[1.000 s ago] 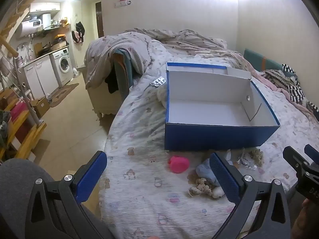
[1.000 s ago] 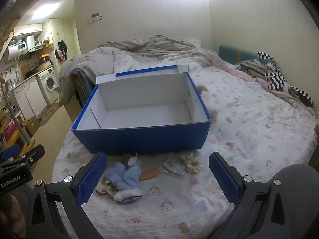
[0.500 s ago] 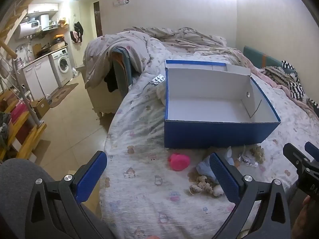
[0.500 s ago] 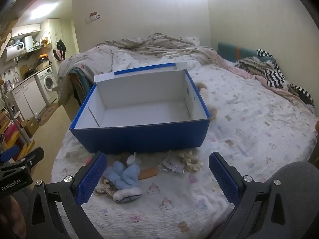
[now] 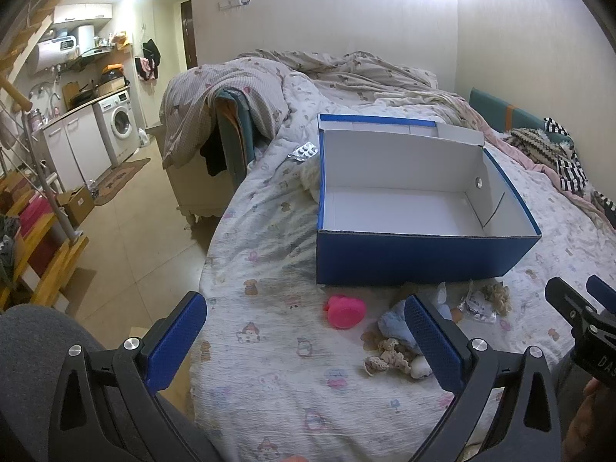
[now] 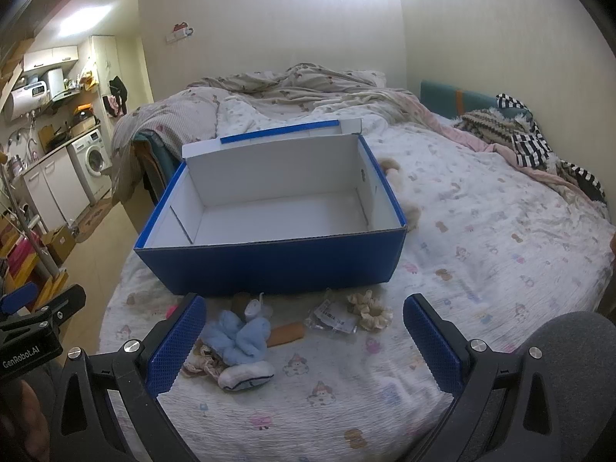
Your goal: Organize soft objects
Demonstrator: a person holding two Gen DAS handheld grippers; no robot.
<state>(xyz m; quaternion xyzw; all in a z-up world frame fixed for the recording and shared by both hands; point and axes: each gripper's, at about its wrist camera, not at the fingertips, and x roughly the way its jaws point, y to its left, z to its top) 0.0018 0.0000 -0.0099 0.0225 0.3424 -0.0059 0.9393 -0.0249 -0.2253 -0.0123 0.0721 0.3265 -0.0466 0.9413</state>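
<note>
An open blue box (image 5: 423, 265) (image 6: 269, 265) with a white inside sits on the bed, nothing in it. In front of it lie a pink soft toy (image 5: 345, 310), a light-blue fluffy piece (image 6: 240, 337) (image 5: 392, 327), a white sock (image 6: 246, 375), a beige lace piece (image 5: 387, 354), a cream scrunchie (image 6: 369, 310) (image 5: 496, 298) and a clear packet (image 6: 333, 319). My left gripper (image 5: 304, 350) is open, low over the bed's near edge. My right gripper (image 6: 304, 346) is open too, hovering short of the small things.
The bed (image 6: 481, 238) has a rumpled duvet (image 5: 308, 77) at the back and striped clothes (image 6: 531, 142) at the right. A blister pack (image 5: 304, 150) lies left of the box. Floor, washing machine (image 5: 117, 125) and shelves lie to the left.
Both views have drifted slightly; the box and the small things sit a little higher in frame. Nothing was picked up.
</note>
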